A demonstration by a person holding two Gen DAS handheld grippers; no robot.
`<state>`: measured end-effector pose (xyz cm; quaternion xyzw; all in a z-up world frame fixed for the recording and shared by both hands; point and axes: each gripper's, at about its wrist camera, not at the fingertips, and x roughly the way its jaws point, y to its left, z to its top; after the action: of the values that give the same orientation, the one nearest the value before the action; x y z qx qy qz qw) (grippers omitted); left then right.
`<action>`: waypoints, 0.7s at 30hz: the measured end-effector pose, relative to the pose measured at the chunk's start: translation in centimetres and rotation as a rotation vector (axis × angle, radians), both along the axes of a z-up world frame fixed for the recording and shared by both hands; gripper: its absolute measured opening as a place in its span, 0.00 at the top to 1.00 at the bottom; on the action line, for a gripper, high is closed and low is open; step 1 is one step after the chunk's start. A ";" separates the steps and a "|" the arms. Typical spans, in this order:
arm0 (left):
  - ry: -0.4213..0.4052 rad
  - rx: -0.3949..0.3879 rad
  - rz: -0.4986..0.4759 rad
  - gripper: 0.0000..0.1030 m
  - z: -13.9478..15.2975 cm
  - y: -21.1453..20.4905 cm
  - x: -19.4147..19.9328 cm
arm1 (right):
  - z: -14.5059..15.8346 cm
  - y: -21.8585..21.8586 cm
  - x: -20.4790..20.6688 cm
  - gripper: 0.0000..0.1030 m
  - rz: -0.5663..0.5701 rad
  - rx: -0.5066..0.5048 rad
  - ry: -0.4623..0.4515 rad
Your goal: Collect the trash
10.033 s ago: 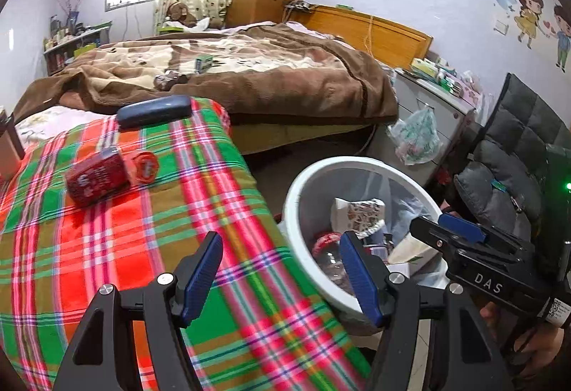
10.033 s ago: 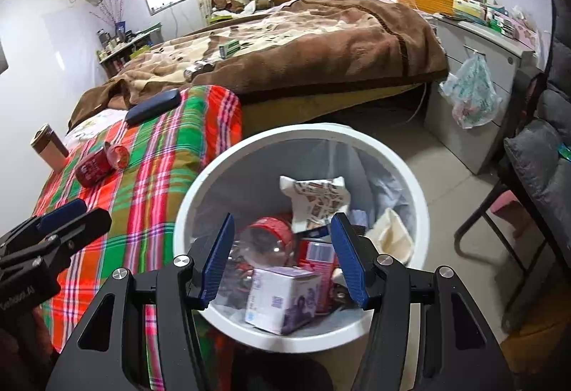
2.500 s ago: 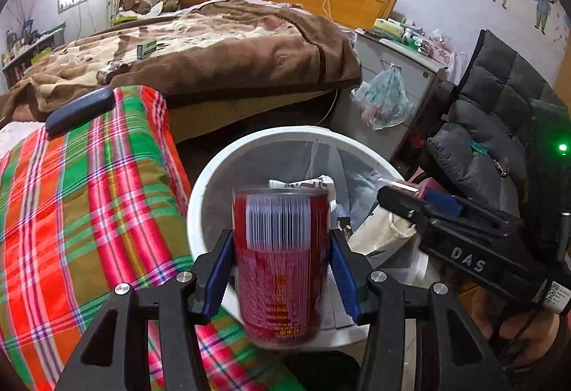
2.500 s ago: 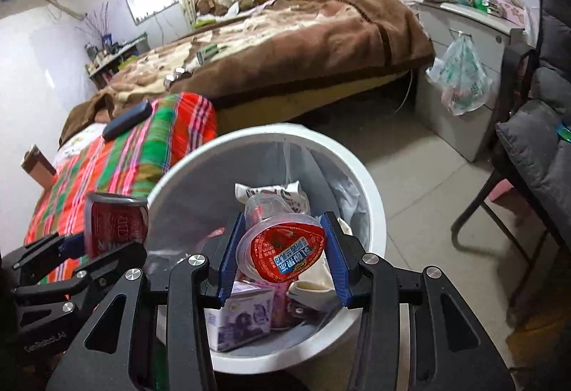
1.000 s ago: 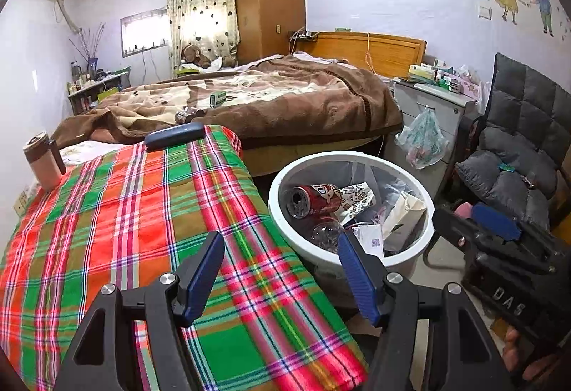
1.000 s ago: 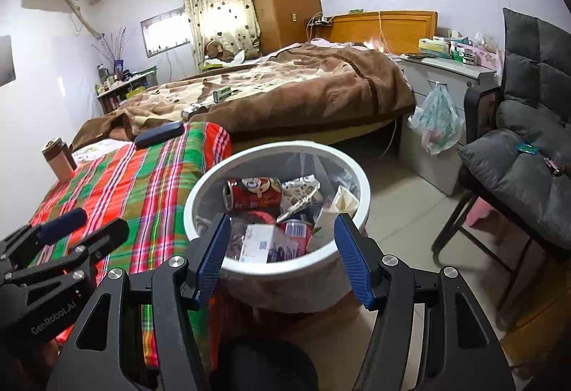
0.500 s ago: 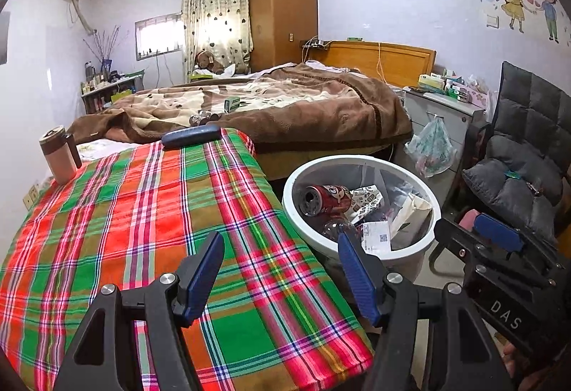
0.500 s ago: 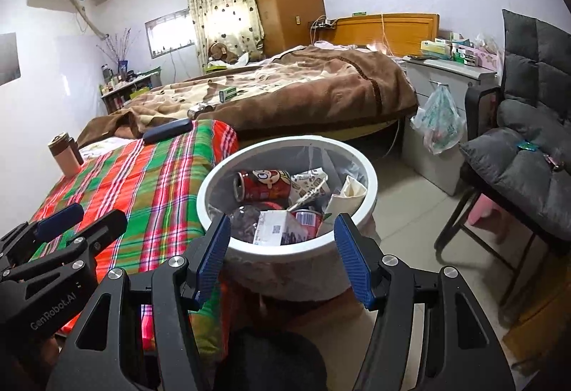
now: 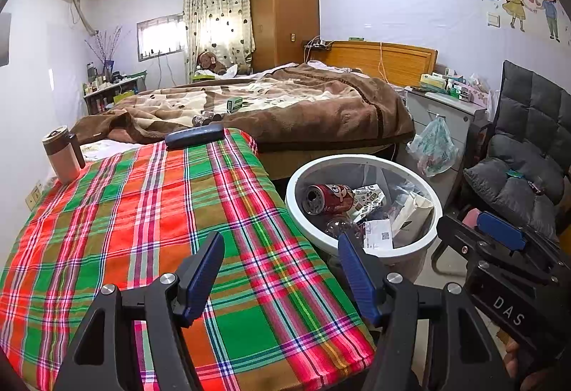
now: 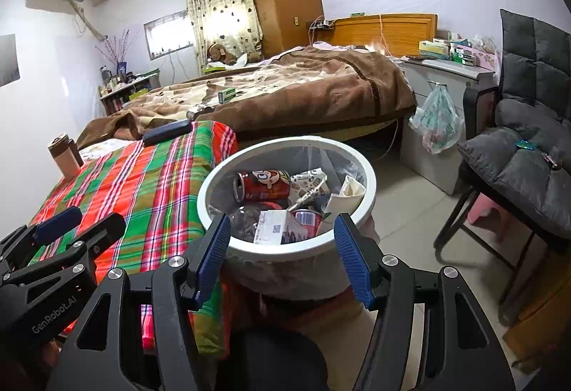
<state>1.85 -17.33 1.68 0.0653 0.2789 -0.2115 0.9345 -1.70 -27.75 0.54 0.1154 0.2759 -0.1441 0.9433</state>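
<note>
Progress: near done | round white plastic bin (image 10: 357, 159) holds red drink can (image 10: 262, 187), cartons, wrappers | plaid-covered table (image 9: 142, 212) shows no trash | left gripper (image 9: 282, 269), right gripper (image 10: 282, 248): jaws apart, empty

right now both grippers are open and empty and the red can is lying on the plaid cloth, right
Not quite. The red can lies inside the white bin, not on the plaid cloth, as the right wrist view shows. The left gripper and right gripper are open and empty.
</note>
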 end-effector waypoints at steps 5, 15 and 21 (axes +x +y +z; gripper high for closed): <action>-0.001 0.000 0.000 0.36 0.1 0.1 -0.1 | 0.1 0.2 0.0 0.40 0.002 -0.003 -0.001; -0.002 0.001 0.001 0.36 0.1 0.1 -0.2 | 0.2 0.1 0.0 0.40 0.006 -0.005 -0.005; 0.000 0.002 0.000 0.36 0.3 0.1 -0.2 | 0.2 0.2 0.0 0.40 0.007 -0.004 -0.007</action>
<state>1.60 -17.22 1.93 0.0661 0.2792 -0.2112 0.9344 -1.72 -27.59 0.76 0.1130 0.2729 -0.1411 0.9449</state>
